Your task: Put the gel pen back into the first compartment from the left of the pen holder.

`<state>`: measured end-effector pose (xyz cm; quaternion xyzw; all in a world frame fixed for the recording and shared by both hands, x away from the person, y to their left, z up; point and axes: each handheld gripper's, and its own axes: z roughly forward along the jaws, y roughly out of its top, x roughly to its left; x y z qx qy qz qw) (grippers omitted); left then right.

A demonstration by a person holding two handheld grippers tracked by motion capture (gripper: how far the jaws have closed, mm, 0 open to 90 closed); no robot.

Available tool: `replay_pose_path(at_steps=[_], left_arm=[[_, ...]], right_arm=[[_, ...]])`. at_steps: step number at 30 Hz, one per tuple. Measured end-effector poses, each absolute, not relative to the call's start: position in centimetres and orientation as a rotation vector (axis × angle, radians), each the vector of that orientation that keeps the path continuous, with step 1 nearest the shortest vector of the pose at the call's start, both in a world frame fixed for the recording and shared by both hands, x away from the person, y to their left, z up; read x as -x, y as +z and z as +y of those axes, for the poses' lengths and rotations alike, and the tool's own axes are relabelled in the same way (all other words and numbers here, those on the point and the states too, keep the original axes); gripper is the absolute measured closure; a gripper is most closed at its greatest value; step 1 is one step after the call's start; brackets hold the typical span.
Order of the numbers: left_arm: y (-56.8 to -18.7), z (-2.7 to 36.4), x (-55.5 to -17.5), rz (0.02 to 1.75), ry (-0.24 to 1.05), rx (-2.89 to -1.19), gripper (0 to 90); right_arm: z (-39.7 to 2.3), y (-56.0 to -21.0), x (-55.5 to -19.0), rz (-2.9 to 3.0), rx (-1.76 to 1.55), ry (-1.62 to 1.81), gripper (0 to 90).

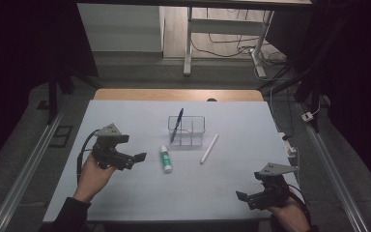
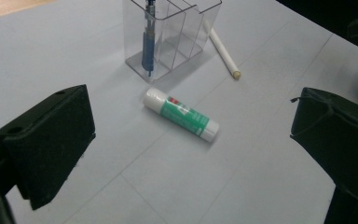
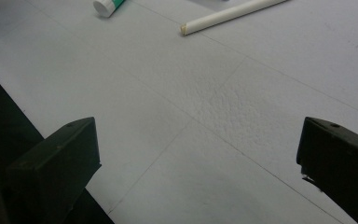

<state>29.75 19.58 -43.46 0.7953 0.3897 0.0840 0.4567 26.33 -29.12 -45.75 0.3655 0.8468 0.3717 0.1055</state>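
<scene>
The glue stick [image 1: 165,159] lies flat on the white table [image 1: 125,193], just near of the clear organizer [image 1: 187,130] and a little to its left, close to it but not touching; in the left gripper view it rests between that gripper's two jaws, farther along the table, with its white cap end toward the organizer. The organizer stands upright near the table's middle, and a blue pen [image 1: 176,124] leans in its left compartment, so one item looks to be already stowed. To the right of the organizer a white stick [image 1: 209,148] lies on the table, apart from it.

The left gripper [image 1: 137,158] hangs just left of the glue stick, jaws spread wide with nothing between the pads, aimed toward it. The right gripper [image 1: 241,197] sits at the near right corner, well apart from everything, jaws likewise spread and empty.

By the look of it, the tidying is partly done: pen in, glue stick and white stick left to pick up and drop into the compartments.
</scene>
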Motion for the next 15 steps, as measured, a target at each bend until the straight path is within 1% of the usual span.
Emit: replay_pose_path(at_steps=[15], left_arm=[[-45.2, 22.0, -24.3, 1.031, 0.219, -1.934, 0.0]], right_arm=[[-29.0, -45.7, -26.3, 2.493, -1.081, 1.087, 0.0]])
